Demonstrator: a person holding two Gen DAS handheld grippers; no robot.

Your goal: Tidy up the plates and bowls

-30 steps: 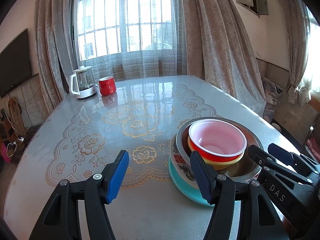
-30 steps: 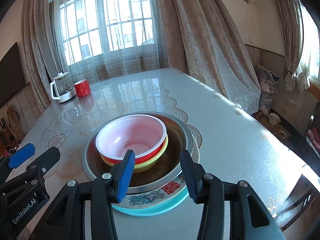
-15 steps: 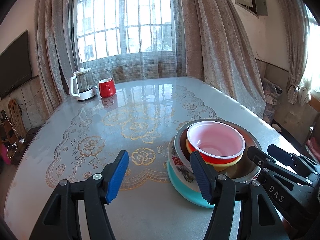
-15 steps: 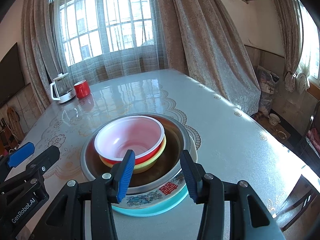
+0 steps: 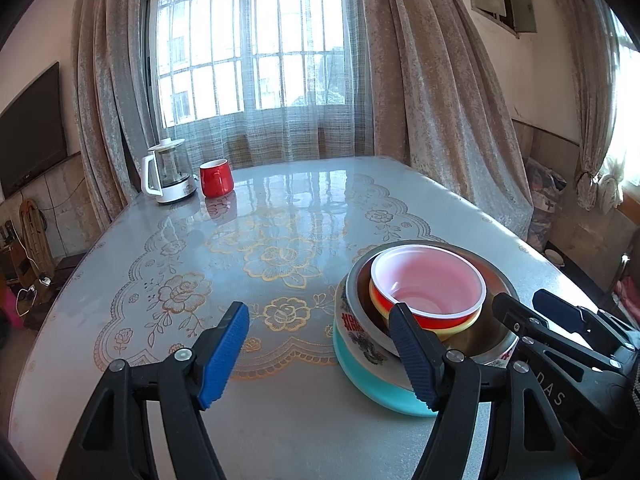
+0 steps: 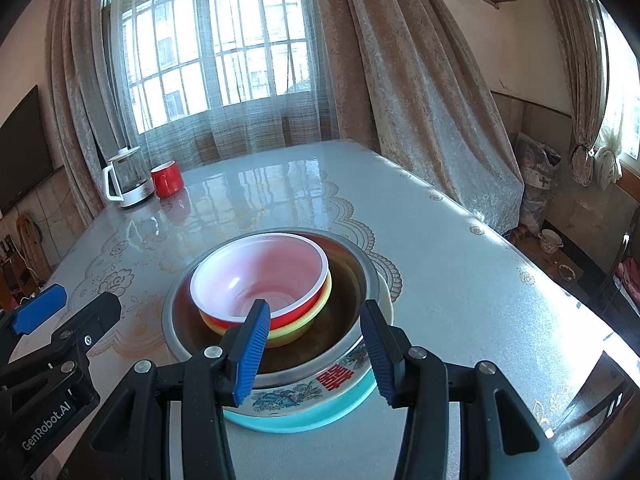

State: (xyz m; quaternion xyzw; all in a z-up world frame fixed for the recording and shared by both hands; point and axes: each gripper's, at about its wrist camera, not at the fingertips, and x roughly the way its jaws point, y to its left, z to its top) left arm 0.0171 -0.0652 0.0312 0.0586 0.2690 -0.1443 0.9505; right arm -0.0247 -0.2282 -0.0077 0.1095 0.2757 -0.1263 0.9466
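Bowls nested in one stack (image 6: 276, 320), lower centre of the right wrist view: red-and-white bowl (image 6: 260, 276) inside a yellow one (image 6: 308, 320), both in a steel basin (image 6: 352, 280), over a patterned dish (image 6: 320, 390) and a teal base (image 6: 304, 420) on the table (image 6: 460, 280). Right gripper (image 6: 316, 356) spread wide and empty, straddling the stack's near rim, clearly the nearer tool. Left gripper (image 5: 320, 356) equally wide, holding nothing, with the stack off to its right in the lower right of the left wrist view; round, so no long axis to line up with

Both wrist views low, window-facing, sharing bowl stack (image 5: 424, 300)
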